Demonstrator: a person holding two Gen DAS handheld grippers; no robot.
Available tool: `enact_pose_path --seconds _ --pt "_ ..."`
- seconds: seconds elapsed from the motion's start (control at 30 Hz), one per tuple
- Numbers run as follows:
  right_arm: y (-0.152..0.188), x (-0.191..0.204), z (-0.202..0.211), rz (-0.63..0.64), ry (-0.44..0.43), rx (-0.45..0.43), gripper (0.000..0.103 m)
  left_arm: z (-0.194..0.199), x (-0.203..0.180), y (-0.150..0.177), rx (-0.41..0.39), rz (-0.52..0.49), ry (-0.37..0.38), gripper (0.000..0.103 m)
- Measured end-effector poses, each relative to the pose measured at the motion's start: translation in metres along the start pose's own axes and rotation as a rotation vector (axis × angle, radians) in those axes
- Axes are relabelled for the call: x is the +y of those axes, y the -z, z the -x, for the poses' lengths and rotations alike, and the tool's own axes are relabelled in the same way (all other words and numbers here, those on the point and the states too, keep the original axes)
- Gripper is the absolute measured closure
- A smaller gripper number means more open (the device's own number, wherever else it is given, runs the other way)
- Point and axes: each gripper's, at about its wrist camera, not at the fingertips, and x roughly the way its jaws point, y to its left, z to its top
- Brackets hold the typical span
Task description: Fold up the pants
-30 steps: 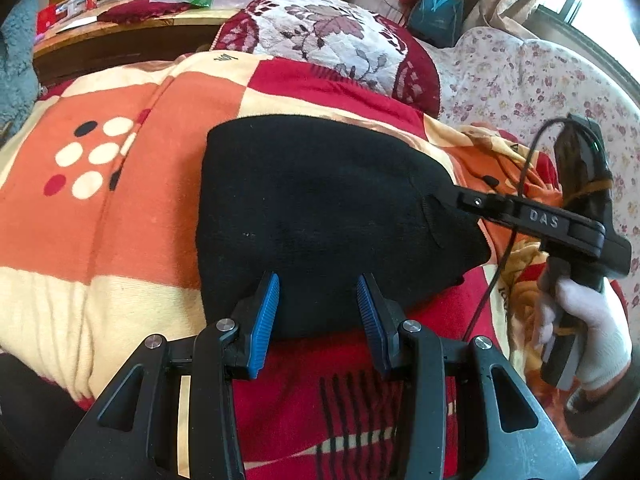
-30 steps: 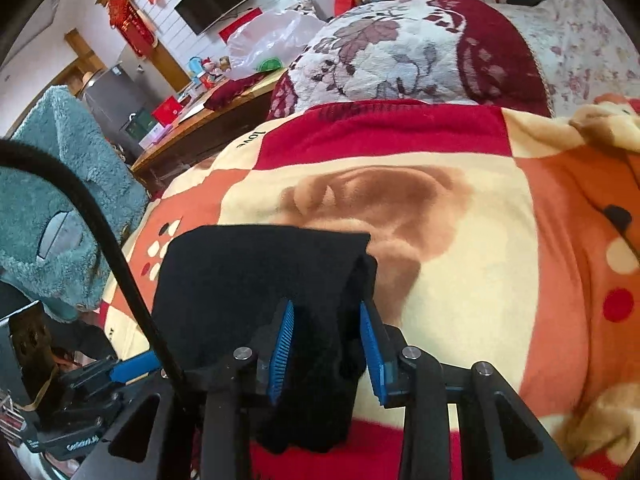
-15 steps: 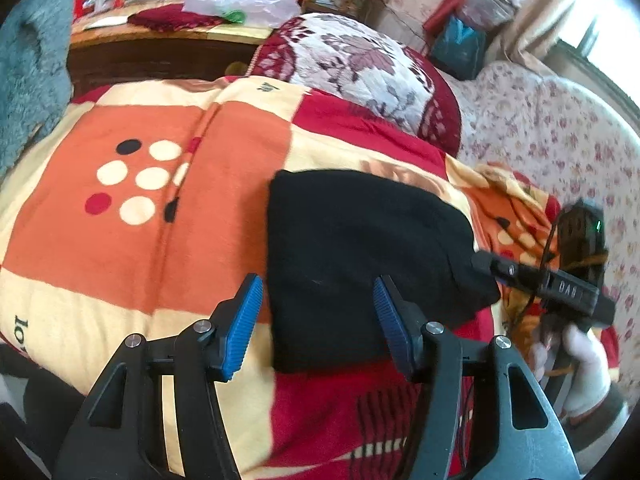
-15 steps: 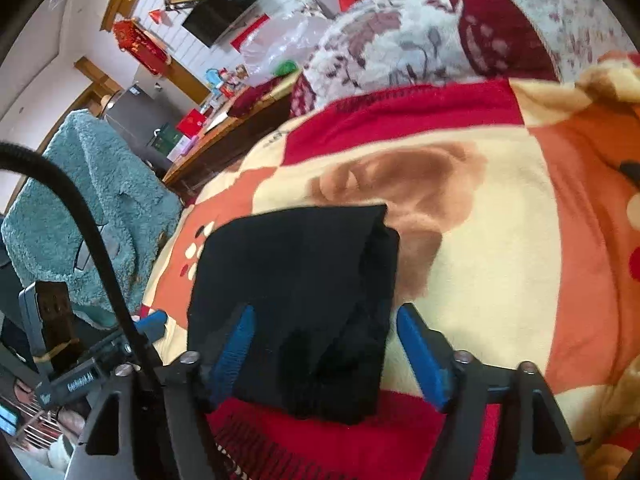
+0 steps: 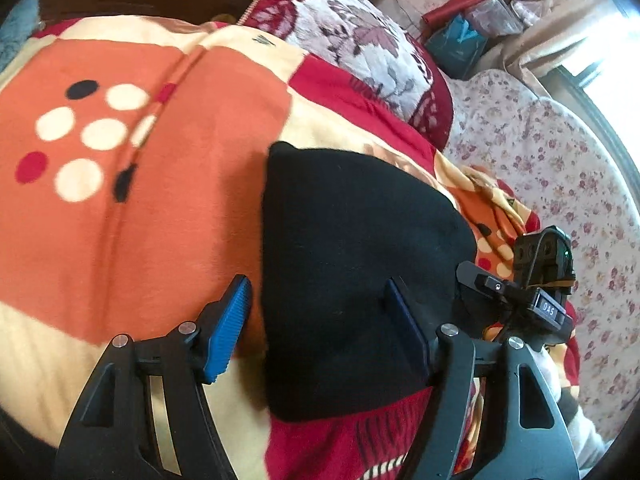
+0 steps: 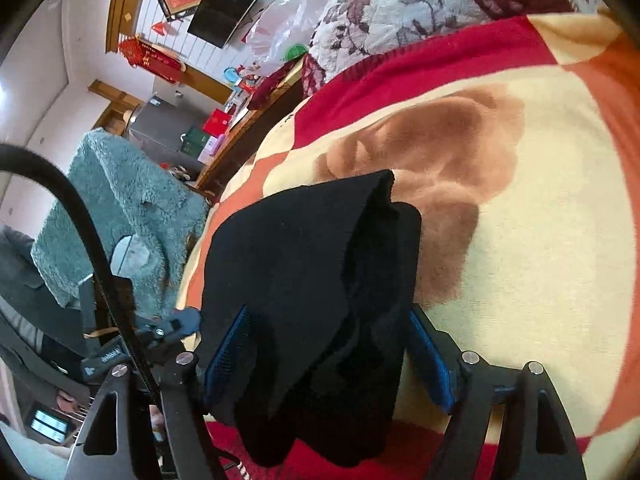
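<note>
Both grippers spread since a second ago, right one releasing the pants. Pants [image 5: 352, 264]: black, folded into a compact stack, lying on patterned blanket [image 5: 160, 200]. Left gripper [image 5: 320, 328]: jaws wide, straddling the stack's near-left edge. Right gripper [image 6: 332, 356]: jaws wide, either side of the layered end. Floral pillow [image 5: 360, 52] beyond.

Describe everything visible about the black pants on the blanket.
The black pants are a soft, matte knit, folded into a compact, roughly rectangular bundle lying flat on the orange, cream and red blanket. In the right wrist view, layered edges stack unevenly along one side. The open left gripper and open right gripper each straddle a near edge; whether the fingers touch the fabric is unclear.
</note>
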Motion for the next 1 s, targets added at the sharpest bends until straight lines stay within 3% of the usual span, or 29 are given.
enact_pose_path --seconds 0.17,0.23,0.33,0.5,0.73,0.9,1.0 --pt "0.007 0.001 0.001 0.032 0.005 -0.034 0.047 -0.011 -0.013 0.002 -0.009 -0.056 -0.034 0.038" --pt "0.009 0.004 0.003 0.038 0.013 -0.043 0.051 -0.009 -0.018 0.001 -0.016 -0.070 -0.040 0.053" --pt "0.008 0.012 0.012 0.054 0.010 -0.060 0.056 -0.001 -0.026 -0.002 -0.034 -0.094 -0.057 0.063" --pt "-0.007 0.030 0.033 0.074 -0.025 -0.120 0.058 0.014 -0.047 -0.021 -0.084 -0.141 -0.028 0.063" --pt "-0.043 0.042 0.068 0.113 0.018 -0.198 0.058 0.003 -0.084 -0.063 -0.110 -0.187 0.018 0.063" --pt "-0.055 0.018 0.074 0.074 0.065 -0.211 0.058 -0.037 -0.096 -0.073 -0.062 -0.207 -0.005 0.063" --pt "-0.058 -0.010 0.063 0.028 0.104 -0.194 0.058 -0.062 -0.094 -0.070 -0.044 -0.222 -0.059 0.063"
